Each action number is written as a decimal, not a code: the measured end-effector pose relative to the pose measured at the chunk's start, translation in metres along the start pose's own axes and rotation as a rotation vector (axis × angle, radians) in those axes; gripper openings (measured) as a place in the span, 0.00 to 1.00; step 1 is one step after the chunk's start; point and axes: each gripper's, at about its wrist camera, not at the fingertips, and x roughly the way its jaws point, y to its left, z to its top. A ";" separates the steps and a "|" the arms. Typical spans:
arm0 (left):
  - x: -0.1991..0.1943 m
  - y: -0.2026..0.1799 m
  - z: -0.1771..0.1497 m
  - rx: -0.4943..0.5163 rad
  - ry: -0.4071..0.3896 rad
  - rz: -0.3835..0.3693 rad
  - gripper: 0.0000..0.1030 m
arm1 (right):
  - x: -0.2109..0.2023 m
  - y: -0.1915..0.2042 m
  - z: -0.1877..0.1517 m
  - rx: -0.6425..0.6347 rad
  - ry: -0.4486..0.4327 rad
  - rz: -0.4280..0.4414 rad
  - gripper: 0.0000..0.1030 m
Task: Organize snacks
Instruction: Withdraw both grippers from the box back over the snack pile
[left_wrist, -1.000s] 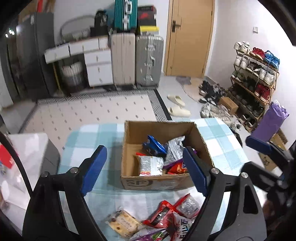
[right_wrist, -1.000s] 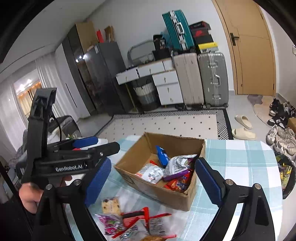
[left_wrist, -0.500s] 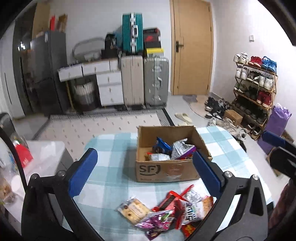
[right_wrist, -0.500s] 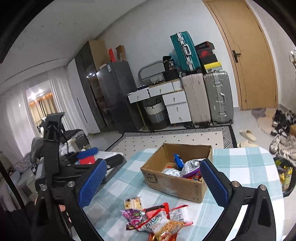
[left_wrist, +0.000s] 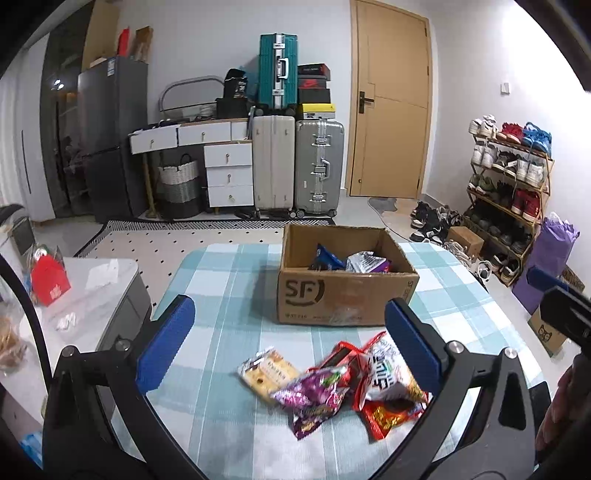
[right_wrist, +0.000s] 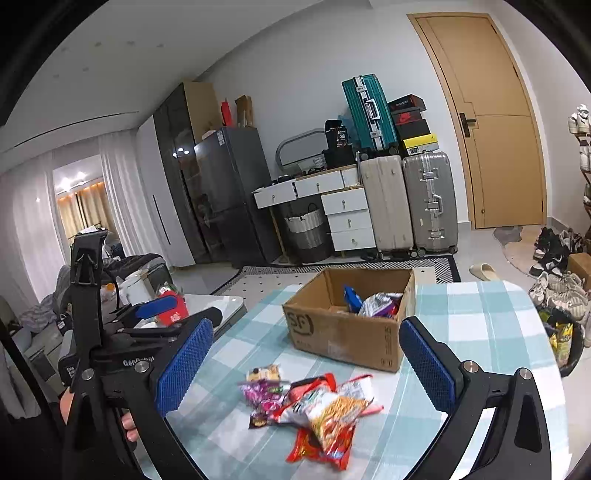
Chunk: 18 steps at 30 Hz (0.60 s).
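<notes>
The left hand-held gripper (left_wrist: 288, 343) stands wide, its blue pads apart with nothing pressed between them; the right hand-held gripper (right_wrist: 306, 363) is likewise spread wide and holds nothing; both hang above the near edge of the bench (left_wrist: 221, 280), which wears a blue and white checked cloth.

A heap of loose snack packets lies near that near edge, framed between the open jaws in both views; it includes a pale biscuit packet (left_wrist: 266, 373) at the left of the heap, a purple packet (left_wrist: 314, 391) touching it, a white and orange crisp packet (left_wrist: 384, 373) lying over the others, and a red packet (left_wrist: 388, 415) nearest the edge; in the right wrist view the same heap shows with the orange crisp packet (right_wrist: 332, 410) on top, though the packets are somewhat blurred and their print cannot be read.

Farther in, toward the far edge of the bench, stands an open cardboard box (left_wrist: 343, 295) marked SF on its near wall; it is apart from the heap; inside it lie a blue packet (left_wrist: 327, 258) and a silver and purple packet (left_wrist: 365, 262), leaning together.

In the right wrist view the left gripper's black body shows at the left edge of the bench, held by a hand (right_wrist: 125, 424) of which only some fingers are seen.
</notes>
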 end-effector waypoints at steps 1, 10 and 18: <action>-0.001 0.002 -0.005 -0.006 0.009 0.003 1.00 | -0.002 -0.001 -0.006 0.008 0.002 0.003 1.00; 0.001 0.034 -0.051 -0.096 0.106 0.027 1.00 | -0.005 -0.019 -0.045 0.098 0.058 -0.010 1.00; 0.019 0.044 -0.094 -0.127 0.177 0.025 1.00 | 0.009 -0.036 -0.081 0.165 0.137 0.018 1.00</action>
